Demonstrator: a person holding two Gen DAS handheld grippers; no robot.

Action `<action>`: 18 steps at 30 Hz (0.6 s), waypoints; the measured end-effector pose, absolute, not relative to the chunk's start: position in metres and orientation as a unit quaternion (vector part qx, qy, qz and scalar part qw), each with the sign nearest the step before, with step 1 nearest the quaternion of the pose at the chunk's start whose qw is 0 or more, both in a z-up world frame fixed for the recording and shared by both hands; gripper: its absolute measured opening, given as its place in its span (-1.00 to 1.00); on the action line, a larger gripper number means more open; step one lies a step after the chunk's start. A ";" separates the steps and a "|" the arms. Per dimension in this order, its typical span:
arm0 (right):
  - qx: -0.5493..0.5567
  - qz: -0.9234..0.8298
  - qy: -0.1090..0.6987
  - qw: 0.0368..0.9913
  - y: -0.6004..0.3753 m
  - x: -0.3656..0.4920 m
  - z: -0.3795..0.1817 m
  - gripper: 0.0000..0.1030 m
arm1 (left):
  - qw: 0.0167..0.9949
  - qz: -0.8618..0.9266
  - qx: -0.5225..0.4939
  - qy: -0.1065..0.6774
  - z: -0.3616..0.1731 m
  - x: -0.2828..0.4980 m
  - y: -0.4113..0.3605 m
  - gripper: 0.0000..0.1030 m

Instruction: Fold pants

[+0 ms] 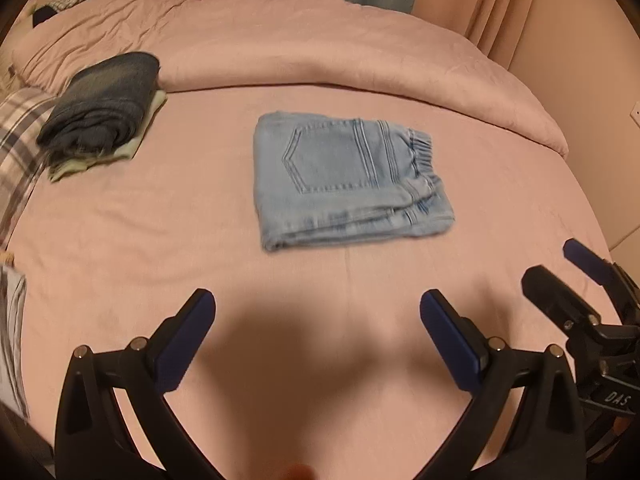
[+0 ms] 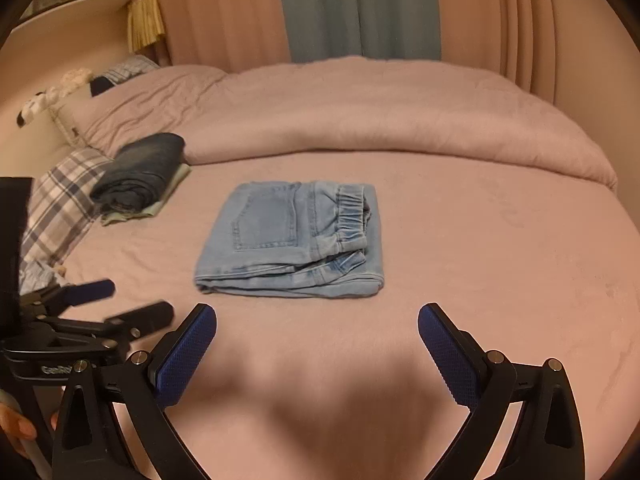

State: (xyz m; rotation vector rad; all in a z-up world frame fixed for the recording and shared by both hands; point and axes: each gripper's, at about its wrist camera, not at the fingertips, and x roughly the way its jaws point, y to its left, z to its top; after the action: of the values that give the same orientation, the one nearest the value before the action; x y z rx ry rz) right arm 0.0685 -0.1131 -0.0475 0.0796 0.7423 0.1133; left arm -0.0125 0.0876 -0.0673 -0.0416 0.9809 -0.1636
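Note:
Light blue jeans (image 1: 344, 184) (image 2: 296, 240) lie folded into a compact rectangle on the pink bed sheet (image 1: 200, 240) (image 2: 480, 260), back pocket up and elastic waistband to the right. My left gripper (image 1: 318, 308) hovers over bare sheet in front of them, open, nothing between its blue pads. My right gripper (image 2: 317, 320) is likewise open and empty, just short of the jeans' near edge. The right gripper (image 1: 560, 268) shows at the right edge of the left wrist view. The left gripper (image 2: 128, 300) shows at the left of the right wrist view.
A folded dark denim garment (image 1: 104, 108) (image 2: 140, 172) rests on a pale green folded piece at the far left. A plaid pillow (image 1: 16, 140) (image 2: 60, 208) lies beside it. A rumpled pink duvet (image 1: 320, 48) (image 2: 380, 120) spans the back, with curtains behind.

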 end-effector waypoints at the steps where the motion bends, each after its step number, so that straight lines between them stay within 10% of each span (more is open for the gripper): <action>1: 0.034 0.054 0.361 0.930 -0.111 0.064 -0.044 0.95 | 0.878 -0.077 -0.020 0.472 -0.065 -0.019 0.087 0.99; 18: 0.022 0.060 0.337 0.939 -0.099 0.014 -0.016 0.95 | 0.899 -0.058 0.007 0.435 -0.028 -0.073 0.079 0.99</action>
State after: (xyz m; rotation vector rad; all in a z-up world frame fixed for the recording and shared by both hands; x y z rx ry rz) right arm 0.0144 -0.0986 -0.0159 0.0447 0.6878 0.1227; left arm -0.0725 0.0790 -0.0279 0.0146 0.9007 -0.1208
